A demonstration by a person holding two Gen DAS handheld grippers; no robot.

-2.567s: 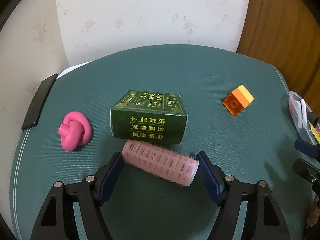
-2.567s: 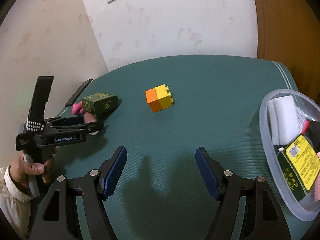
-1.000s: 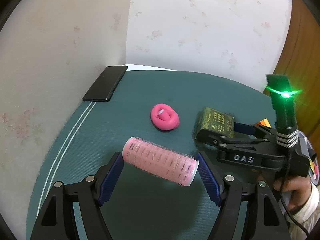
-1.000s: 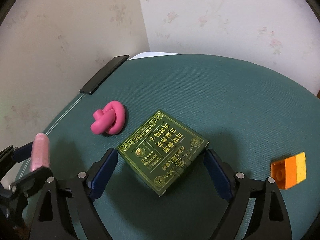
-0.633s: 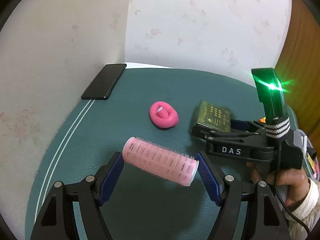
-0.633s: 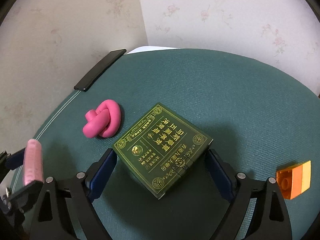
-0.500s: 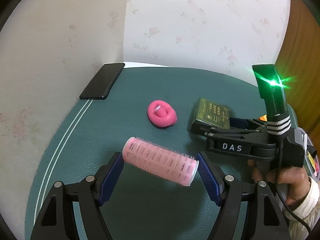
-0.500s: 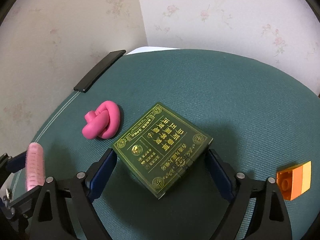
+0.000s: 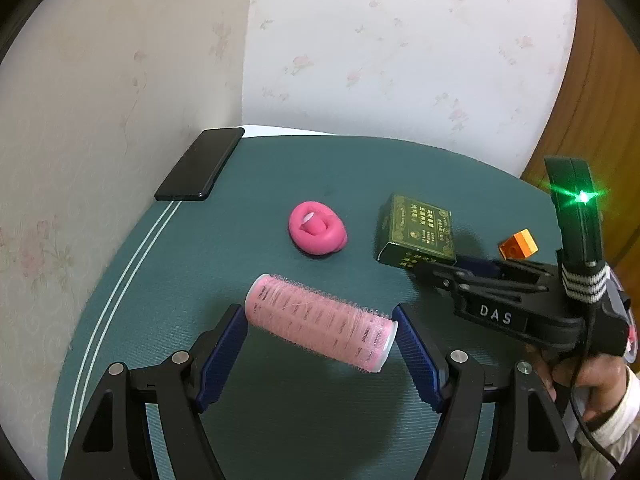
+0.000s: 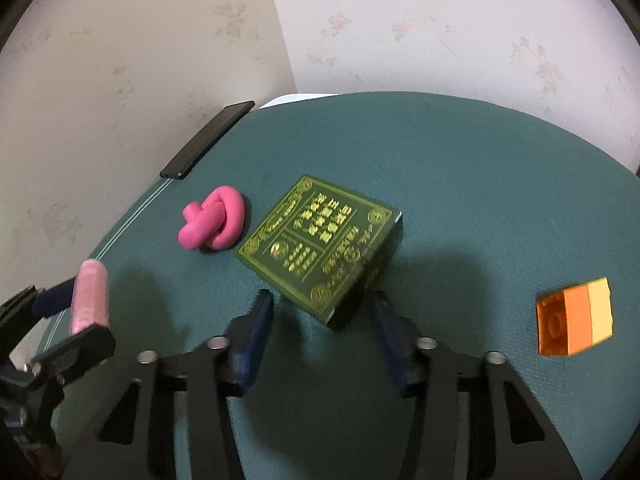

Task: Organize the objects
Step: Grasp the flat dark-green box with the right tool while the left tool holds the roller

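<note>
My left gripper [image 9: 320, 336] is shut on a pink hair roller [image 9: 320, 326] and holds it above the green table mat [image 9: 240, 184]. The roller also shows in the right wrist view [image 10: 89, 296]. My right gripper [image 10: 322, 320] is closing around the near corner of a dark green box with gold print [image 10: 320, 240]; its pads are close to the box sides, and contact is unclear through motion blur. In the left wrist view the box [image 9: 418, 230] lies at that gripper's tips. A pink knotted toy [image 10: 212, 224] lies left of the box.
An orange and yellow brick [image 10: 574, 316] lies on the mat to the right. A black phone [image 10: 208, 140] lies at the mat's far left edge, by the wall. Papered walls close in behind and to the left.
My right gripper's fingers have come closer together around the green box and the view has pulled back slightly. My left gripper still holds the roller and has barely moved.
</note>
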